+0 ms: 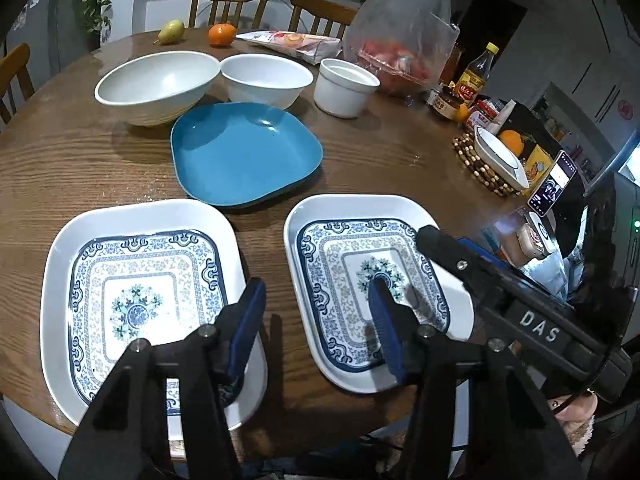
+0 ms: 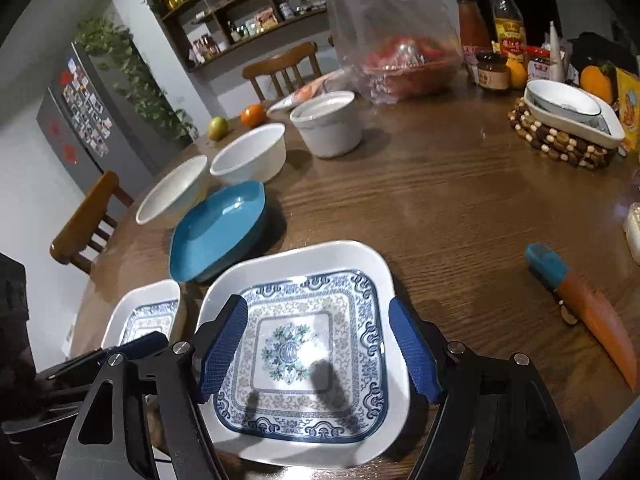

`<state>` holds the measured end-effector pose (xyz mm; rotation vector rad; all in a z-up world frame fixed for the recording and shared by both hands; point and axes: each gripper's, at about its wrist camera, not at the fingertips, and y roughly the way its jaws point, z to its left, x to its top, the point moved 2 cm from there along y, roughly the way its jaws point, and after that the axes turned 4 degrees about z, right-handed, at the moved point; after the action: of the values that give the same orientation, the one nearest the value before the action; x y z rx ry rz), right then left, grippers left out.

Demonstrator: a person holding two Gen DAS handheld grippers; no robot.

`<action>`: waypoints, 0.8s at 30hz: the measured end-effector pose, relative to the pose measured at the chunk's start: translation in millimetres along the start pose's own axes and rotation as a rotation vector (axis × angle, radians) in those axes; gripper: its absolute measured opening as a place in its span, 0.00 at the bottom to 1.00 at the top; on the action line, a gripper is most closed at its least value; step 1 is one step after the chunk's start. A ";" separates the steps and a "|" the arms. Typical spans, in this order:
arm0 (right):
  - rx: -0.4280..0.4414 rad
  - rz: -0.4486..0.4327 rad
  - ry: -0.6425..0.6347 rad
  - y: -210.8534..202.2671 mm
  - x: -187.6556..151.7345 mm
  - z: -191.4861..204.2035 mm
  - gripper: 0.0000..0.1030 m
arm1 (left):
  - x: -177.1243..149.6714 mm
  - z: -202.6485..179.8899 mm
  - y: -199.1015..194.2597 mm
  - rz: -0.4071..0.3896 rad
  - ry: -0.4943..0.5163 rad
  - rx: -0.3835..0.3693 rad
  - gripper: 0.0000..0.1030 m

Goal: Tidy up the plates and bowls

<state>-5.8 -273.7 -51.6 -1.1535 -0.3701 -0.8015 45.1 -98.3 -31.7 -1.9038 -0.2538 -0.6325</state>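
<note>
Two patterned plates on the counter point(image 2: 460, 208)
Right claw point(image 2: 320, 352) gapes above right plate point(image 2: 304, 280); left claw point(image 1: 316, 312) — open, empty — straddles the gap beside left plate point(image 1: 136, 280).

I see a grained, slightly glossy wooden table point(image 1: 80, 160), glazed white patterned plates point(image 2: 304, 352), a smooth glossy blue plate point(image 1: 244, 156), matt white bowls point(image 1: 156, 84), textured blue rubbery finger pads point(image 2: 224, 352), crinkled clear plastic bag point(image 1: 404, 24).

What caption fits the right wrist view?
Open right gripper poised over a patterned square plate on the wooden table, blue plate and white bowls beyond.
</note>
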 end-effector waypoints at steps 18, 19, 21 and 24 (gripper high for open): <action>-0.031 0.045 0.035 18.7 -7.5 -23.2 0.45 | -2.6 -6.0 25.8 0.056 -0.006 0.032 0.29; -0.031 0.040 0.033 18.9 -8.0 -22.5 0.45 | -3.0 -5.3 27.1 0.067 -0.012 0.024 0.29; -0.034 0.037 0.029 19.5 -8.3 -21.5 0.45 | -4.1 -4.5 31.2 0.086 -0.022 0.008 0.28; -0.041 0.027 0.023 19.7 -9.6 -19.5 0.44 | -4.5 -6.9 31.0 0.069 -0.015 0.026 0.28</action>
<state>-0.6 -284.5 -78.3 -1.1846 -0.3199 -0.8011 53.1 -116.8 -56.5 -1.8847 -0.2047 -0.5663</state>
